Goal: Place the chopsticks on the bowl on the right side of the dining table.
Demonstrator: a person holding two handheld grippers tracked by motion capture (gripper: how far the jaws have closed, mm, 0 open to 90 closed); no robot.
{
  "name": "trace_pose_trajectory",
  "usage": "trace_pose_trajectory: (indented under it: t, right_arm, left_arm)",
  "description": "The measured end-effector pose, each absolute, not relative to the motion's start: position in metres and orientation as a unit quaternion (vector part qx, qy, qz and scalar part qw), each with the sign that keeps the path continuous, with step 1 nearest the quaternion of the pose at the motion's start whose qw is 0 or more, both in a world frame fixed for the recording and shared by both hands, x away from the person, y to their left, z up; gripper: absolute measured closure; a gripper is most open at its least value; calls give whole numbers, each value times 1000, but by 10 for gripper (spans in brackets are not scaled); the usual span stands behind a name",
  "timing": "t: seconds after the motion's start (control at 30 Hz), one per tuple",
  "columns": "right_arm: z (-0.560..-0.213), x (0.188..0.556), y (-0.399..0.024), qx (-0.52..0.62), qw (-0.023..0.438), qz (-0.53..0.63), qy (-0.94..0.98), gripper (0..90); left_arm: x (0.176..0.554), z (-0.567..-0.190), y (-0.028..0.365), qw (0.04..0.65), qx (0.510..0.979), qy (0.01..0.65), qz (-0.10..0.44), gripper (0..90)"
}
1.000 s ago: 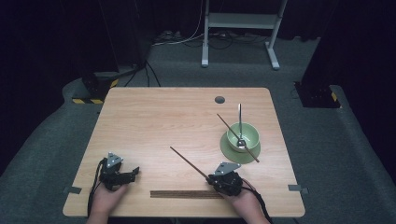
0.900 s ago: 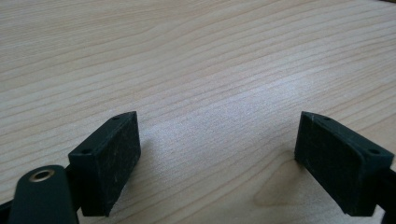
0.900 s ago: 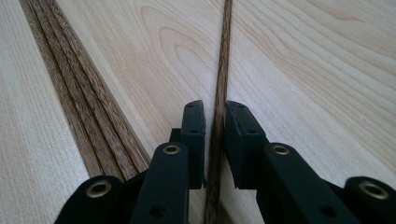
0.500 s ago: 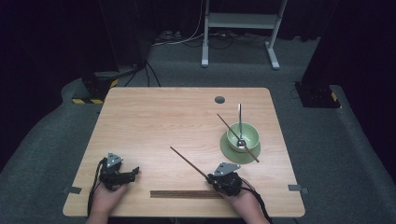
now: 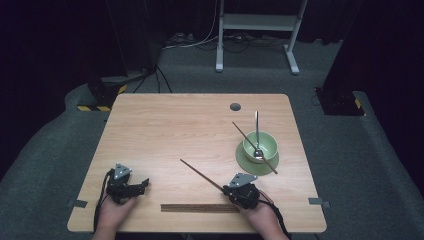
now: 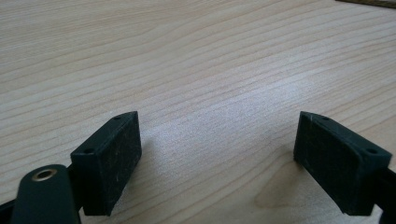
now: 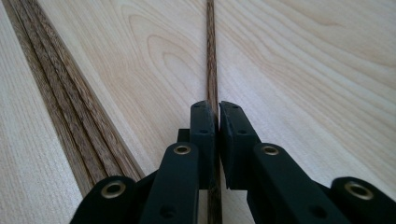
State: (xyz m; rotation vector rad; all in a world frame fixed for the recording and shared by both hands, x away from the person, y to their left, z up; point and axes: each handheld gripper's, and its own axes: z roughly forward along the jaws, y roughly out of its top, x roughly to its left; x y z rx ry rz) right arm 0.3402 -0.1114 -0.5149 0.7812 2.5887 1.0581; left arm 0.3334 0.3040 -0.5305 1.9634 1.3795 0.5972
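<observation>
My right gripper [image 5: 229,190] [image 7: 217,108] is at the table's near edge, shut on one end of a dark wooden chopstick [image 5: 200,173] [image 7: 211,56]. The stick slants away toward the far left over the table. Just left of the jaws, several more chopsticks [image 5: 200,207] [image 7: 60,93] lie side by side in a row. A green bowl [image 5: 260,145] on a green saucer [image 5: 245,164] stands to the far right, with a metal spoon [image 5: 257,132] and another chopstick [image 5: 250,142] leaning in it. My left gripper [image 5: 142,185] [image 6: 217,135] rests at the near left, open, with bare wood between its pads.
The wooden table [image 5: 170,125] has a round cable hole [image 5: 235,106] near its far edge. Tape tabs [image 5: 77,203] mark the near corners. A white metal stand [image 5: 257,30] and cables sit on the dark floor beyond.
</observation>
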Motion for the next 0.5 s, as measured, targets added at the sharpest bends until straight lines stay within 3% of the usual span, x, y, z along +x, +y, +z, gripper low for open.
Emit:
trace_pose_trajectory:
  t: [0.5]
  right_arm:
    - [-505, 338, -116, 270, 141, 379, 874, 845]
  left_arm:
    - [333, -530, 304, 328, 750, 527, 228, 156]
